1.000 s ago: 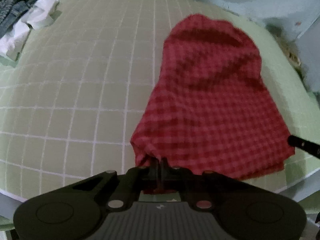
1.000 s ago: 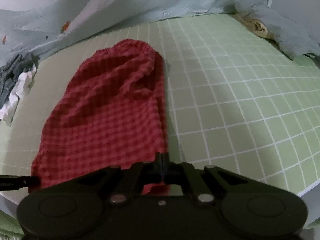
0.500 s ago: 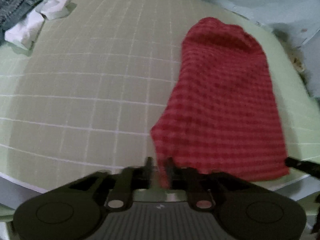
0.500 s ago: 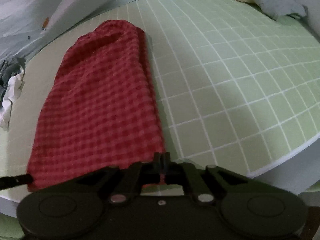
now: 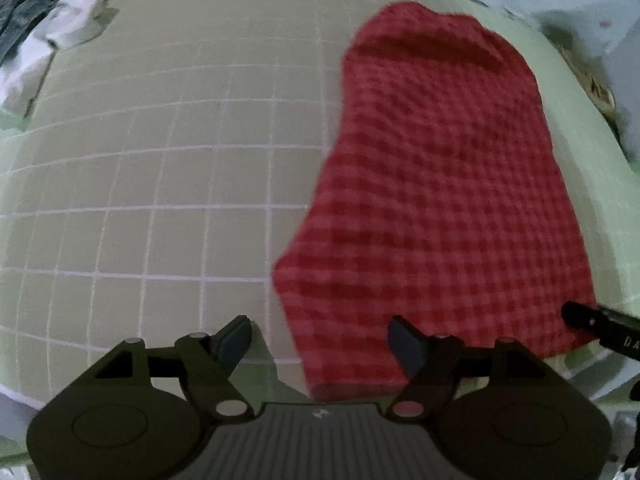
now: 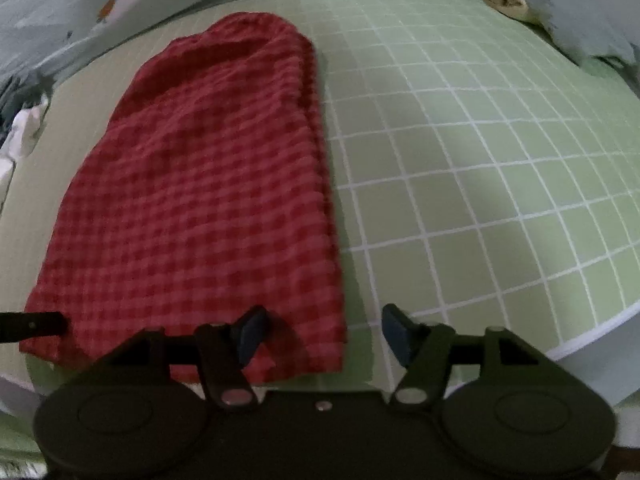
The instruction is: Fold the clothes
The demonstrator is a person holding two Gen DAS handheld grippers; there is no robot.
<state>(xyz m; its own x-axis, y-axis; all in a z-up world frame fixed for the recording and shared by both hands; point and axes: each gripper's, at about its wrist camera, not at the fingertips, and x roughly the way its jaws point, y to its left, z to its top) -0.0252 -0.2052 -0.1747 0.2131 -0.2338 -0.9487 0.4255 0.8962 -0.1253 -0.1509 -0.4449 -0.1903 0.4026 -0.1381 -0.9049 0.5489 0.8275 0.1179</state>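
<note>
- Both tongs spread wide, gripping nothing: my left gripper (image 5: 320, 340) straddles the near left corner of the red checked cloth (image 5: 436, 208), my right gripper (image 6: 324, 330) the near right corner.
- Cloth lies flat and long on the green grid mat (image 6: 480, 184), its near edge at the mat's front border.
- White cloth (image 5: 60, 40) sits well apart, far left.

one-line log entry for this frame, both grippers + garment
left gripper: open | right gripper: open | red checked garment: flat on green grid mat, near edge between fingers, ungripped
</note>
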